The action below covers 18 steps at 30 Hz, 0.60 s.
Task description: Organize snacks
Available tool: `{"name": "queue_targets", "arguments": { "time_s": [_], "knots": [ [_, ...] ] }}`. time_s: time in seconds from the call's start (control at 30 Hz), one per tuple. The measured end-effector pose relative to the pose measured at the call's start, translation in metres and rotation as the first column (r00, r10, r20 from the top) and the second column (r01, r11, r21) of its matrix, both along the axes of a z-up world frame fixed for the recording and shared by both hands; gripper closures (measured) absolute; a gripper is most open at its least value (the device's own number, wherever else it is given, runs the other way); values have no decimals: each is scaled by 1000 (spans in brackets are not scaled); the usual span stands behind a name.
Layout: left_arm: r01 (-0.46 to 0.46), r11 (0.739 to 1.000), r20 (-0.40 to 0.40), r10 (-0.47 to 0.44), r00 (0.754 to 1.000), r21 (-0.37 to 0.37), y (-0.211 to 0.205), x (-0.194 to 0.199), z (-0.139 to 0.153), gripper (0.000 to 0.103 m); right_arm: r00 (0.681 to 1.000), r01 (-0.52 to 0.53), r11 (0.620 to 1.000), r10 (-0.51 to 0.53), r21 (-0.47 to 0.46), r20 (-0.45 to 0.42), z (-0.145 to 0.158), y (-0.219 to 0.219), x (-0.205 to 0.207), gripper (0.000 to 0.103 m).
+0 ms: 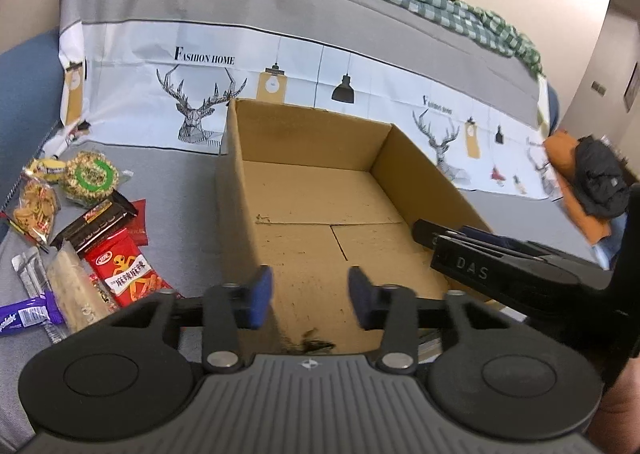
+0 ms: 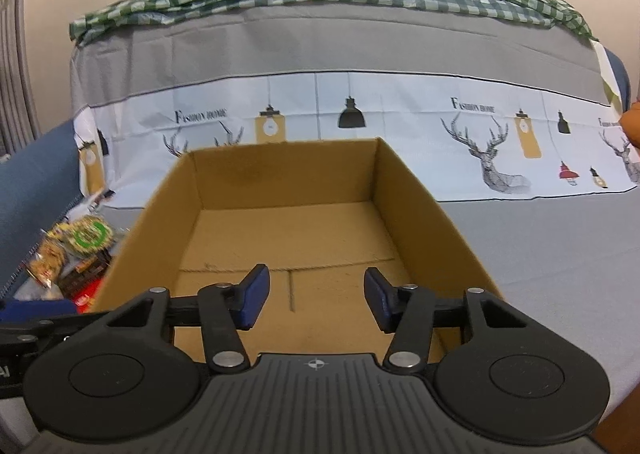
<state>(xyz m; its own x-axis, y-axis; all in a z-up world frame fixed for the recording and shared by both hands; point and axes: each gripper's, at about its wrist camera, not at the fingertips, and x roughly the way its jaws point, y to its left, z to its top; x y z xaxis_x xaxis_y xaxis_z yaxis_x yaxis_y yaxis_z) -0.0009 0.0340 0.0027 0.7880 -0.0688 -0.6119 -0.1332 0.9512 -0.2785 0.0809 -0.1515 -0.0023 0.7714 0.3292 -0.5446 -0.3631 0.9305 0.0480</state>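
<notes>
Above the open cardboard box (image 1: 320, 214), both tools were held with their fingers apart and nothing between them: the left tool (image 1: 311, 296) over the box's near left wall, the right tool (image 2: 316, 296) over its near edge. The box floor was seen bare, so the sorting was judged to be at its very beginning, with no snack yet taken up. The snacks lay in a loose heap on the grey cover to the left of the box: a red packet (image 1: 128, 272) nearest the box wall, a dark bar (image 1: 100, 220) partly over it, a round green-ringed pack (image 1: 91, 176) further back, and a purple wrapper (image 1: 28, 316) at the near edge. For the next move, the left tool was judged to need swinging left and down over one packet, probably the red one, with its fingers kept apart until they straddled it. Several packets overlapped, so their outlines were hard to separate. From the right wrist view, most of the heap was hidden behind the box wall.
</notes>
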Motion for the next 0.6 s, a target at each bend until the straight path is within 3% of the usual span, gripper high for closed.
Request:
{"name": "queue_targets", "arguments": {
  "time_s": [0.07,0.2,0.3,0.37,0.43,0.53,0.6],
  "knots": [
    [46,998,-20,-47,999,-38,13,-1,6,80,1000,-13,1000,13,14,-13,3,7,-1,53],
    [177,982,-37,-179,983,-63,41,3,24,80,998,-43,996,46,74,-42,11,24,-5,54],
    [315,949,-78,-313,946,14,61,5,29,80,994,-77,990,85,117,-62,15,38,-10,57],
    [361,929,-132,-349,928,78,84,1,22,79,992,-114,982,121,153,-33,19,50,-16,61],
    [332,943,-165,-323,932,32,117,-4,9,79,987,-151,975,157,162,-26,19,62,-22,61],
    [193,981,-180,-196,964,-36,170,-17,-14,79,975,-220,958,224,181,0,23,82,-33,61],
    [110,993,-234,-117,965,-43,191,-20,-28,79,964,-263,948,264,178,14,25,95,-39,61]
  ]
}}
